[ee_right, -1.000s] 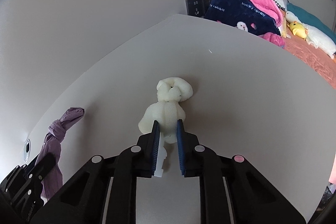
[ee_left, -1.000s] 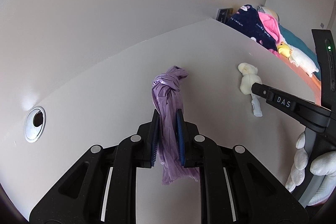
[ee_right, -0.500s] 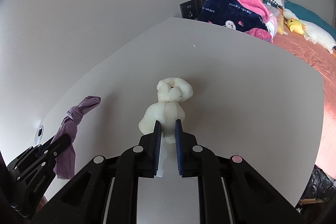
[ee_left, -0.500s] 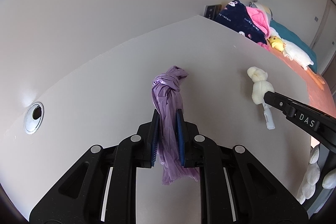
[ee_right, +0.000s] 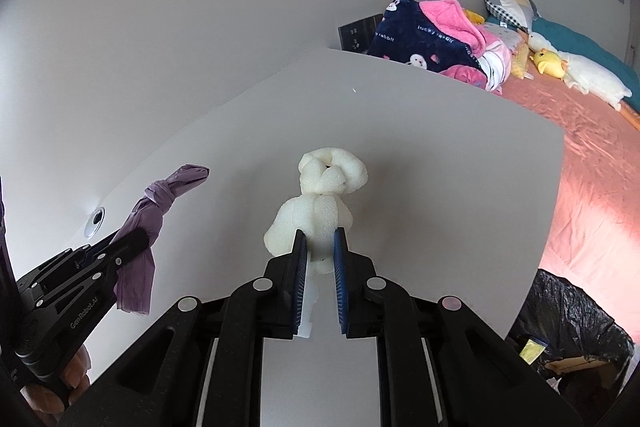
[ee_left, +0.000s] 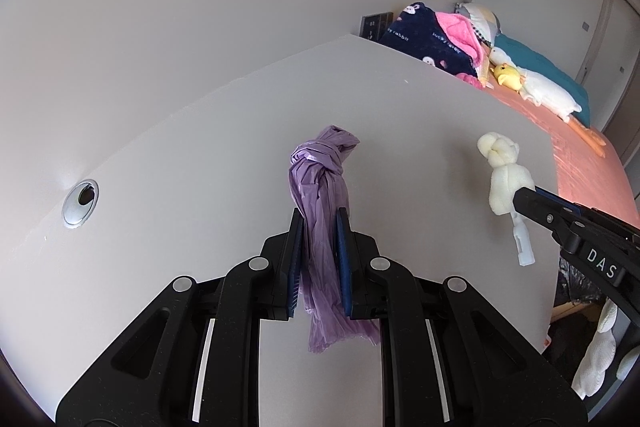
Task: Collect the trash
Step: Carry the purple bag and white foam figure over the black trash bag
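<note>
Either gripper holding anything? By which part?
Left gripper clamps the knotted purple bag below its knot. Right gripper clamps the white foam piece at its lower end.

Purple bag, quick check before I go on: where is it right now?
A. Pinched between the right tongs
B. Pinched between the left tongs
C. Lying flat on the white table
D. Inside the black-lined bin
B: the purple bag hangs knotted between the pads of the left tongs above the table, while the right tongs grip the white foam piece.
</note>
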Demonstrator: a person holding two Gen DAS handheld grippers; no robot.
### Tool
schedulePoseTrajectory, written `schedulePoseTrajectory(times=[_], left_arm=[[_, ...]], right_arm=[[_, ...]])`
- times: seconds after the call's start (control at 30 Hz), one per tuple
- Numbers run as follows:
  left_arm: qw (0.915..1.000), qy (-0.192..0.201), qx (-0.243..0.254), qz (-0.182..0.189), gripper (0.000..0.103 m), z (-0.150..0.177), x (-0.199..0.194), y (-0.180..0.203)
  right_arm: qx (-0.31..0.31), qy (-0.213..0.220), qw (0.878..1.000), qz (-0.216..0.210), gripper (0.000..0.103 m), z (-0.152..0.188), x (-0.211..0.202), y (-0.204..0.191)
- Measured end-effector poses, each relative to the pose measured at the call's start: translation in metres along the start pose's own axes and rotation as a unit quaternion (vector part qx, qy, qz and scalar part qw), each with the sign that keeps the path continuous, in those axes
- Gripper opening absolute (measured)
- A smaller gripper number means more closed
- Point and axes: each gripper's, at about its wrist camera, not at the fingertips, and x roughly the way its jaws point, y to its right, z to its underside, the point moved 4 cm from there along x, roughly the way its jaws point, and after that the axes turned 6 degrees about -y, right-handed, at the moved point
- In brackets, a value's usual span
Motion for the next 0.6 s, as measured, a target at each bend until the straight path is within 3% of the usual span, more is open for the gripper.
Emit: schedulePoseTrajectory(times=[0.6], left_arm=[[0.9985, 0.006, 0.047, 0.026, 0.015, 0.037, -0.030, 0.050]], right_arm=[[0.013, 0.020, 1.000, 0.012, 0.014, 0.056, -0.056, 0.014]])
